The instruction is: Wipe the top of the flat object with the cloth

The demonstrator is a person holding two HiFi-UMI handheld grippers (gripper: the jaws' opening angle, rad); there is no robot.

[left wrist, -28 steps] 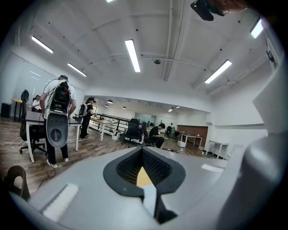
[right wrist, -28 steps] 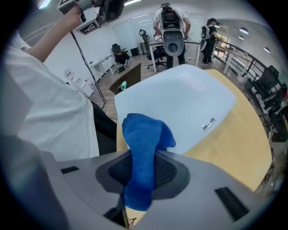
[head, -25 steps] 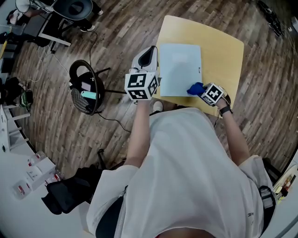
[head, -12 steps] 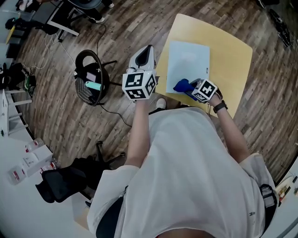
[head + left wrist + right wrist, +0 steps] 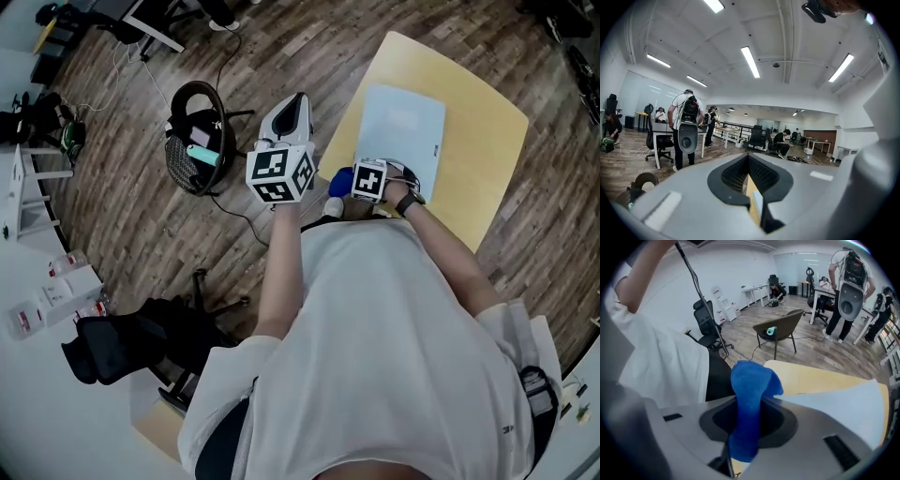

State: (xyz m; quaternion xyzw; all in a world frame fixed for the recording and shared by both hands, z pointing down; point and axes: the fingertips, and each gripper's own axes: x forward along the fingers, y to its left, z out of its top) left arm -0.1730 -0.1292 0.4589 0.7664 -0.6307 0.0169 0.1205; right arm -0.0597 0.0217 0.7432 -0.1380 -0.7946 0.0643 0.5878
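Right hand-held gripper [image 5: 352, 183] tight on the blue cloth [image 5: 751, 380], jaws partly hidden behind it; left hand-held gripper [image 5: 298, 105] pressed together.

- The flat object [image 5: 405, 129] was a pale blue rectangular sheet. It lay flat on the yellow table [image 5: 487, 150].
- The cloth [image 5: 339, 181] was bright blue and bunched. The right gripper [image 5: 351, 181] pinched it between its jaws, at the sheet's near corner by the table's edge.
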